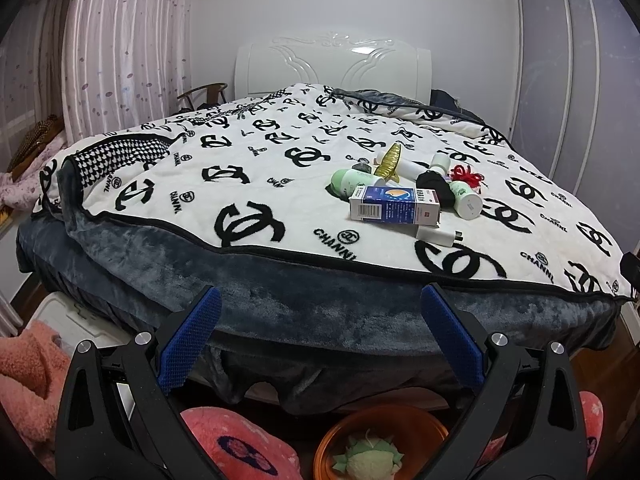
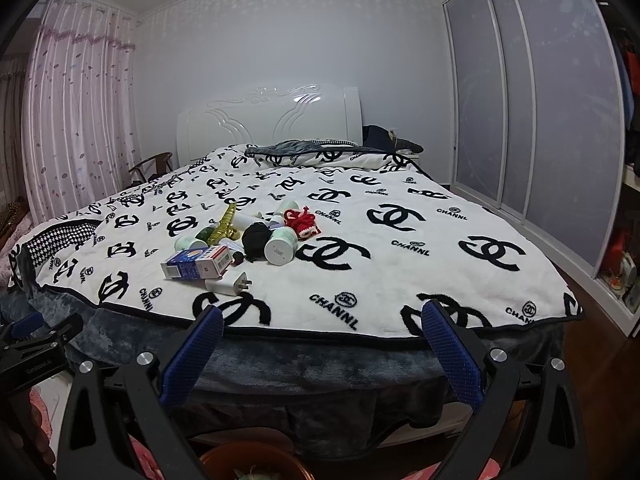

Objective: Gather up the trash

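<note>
A heap of small items lies on the white patterned blanket [image 1: 280,184] on the bed. It holds a blue and white box [image 1: 394,209] [image 2: 198,266], a white charger plug [image 1: 438,235] [image 2: 229,283], green and white bottles [image 1: 466,199] [image 2: 281,249], a gold wrapper [image 1: 390,162] [image 2: 224,222], a black sock ball [image 1: 436,188] [image 2: 256,239] and a red knitted piece [image 1: 468,174] [image 2: 303,221]. My left gripper [image 1: 320,340] is open and empty, short of the bed's foot. My right gripper [image 2: 322,356] is open and empty, also short of the foot.
An orange basin [image 1: 380,440] [image 2: 256,462] with a green and white thing in it stands on the floor below the grippers. Pink slippers [image 1: 240,444] lie beside it. Curtains [image 1: 120,48] hang at left, wardrobe doors [image 2: 540,120] stand at right.
</note>
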`<state>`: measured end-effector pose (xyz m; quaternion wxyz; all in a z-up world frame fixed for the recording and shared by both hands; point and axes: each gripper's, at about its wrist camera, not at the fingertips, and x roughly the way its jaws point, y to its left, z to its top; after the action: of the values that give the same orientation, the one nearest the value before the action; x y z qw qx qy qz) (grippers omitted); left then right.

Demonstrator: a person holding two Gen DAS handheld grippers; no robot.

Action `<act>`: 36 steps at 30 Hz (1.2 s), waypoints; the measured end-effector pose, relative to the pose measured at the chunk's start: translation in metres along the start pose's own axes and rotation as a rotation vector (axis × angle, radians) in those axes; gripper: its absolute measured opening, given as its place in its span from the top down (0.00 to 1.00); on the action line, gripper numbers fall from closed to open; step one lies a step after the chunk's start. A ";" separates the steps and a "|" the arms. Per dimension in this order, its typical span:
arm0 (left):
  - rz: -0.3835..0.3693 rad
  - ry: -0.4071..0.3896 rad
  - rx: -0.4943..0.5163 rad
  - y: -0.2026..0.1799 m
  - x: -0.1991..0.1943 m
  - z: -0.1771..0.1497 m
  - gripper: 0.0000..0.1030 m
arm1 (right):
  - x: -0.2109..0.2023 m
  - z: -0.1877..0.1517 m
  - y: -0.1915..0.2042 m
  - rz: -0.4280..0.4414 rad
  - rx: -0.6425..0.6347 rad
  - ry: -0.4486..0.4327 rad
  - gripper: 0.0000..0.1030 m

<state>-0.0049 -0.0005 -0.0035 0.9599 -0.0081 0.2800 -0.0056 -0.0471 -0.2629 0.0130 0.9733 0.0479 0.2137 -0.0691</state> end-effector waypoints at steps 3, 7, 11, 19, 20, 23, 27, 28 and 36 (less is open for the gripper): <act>-0.002 -0.001 0.001 -0.001 -0.002 -0.002 0.06 | 0.000 -0.003 0.000 -0.006 -0.005 0.001 0.05; -0.003 0.000 0.002 -0.002 -0.005 -0.005 0.06 | 0.000 -0.002 0.002 -0.002 -0.010 0.009 0.05; -0.002 0.003 0.000 -0.002 -0.008 -0.009 0.06 | 0.001 -0.001 0.002 -0.001 -0.011 0.011 0.05; 0.001 0.007 0.000 0.001 0.000 -0.004 0.06 | 0.001 -0.002 0.001 -0.001 -0.012 0.011 0.05; 0.001 0.007 0.000 0.001 0.000 -0.005 0.06 | 0.001 -0.002 0.001 -0.002 -0.012 0.012 0.05; 0.002 0.010 -0.004 0.001 0.002 -0.002 0.06 | 0.001 -0.002 0.001 -0.001 -0.011 0.011 0.05; 0.002 0.010 -0.002 0.001 0.002 -0.003 0.06 | 0.001 -0.002 0.001 0.001 -0.009 0.012 0.05; 0.003 0.010 -0.003 0.001 0.002 -0.003 0.06 | 0.002 -0.002 0.000 0.002 -0.008 0.012 0.05; 0.006 0.007 -0.001 0.001 0.002 -0.004 0.06 | 0.003 -0.005 0.000 0.006 -0.004 0.016 0.05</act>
<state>-0.0054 0.0005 -0.0076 0.9589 -0.0079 0.2836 -0.0028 -0.0469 -0.2621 0.0072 0.9718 0.0473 0.2216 -0.0651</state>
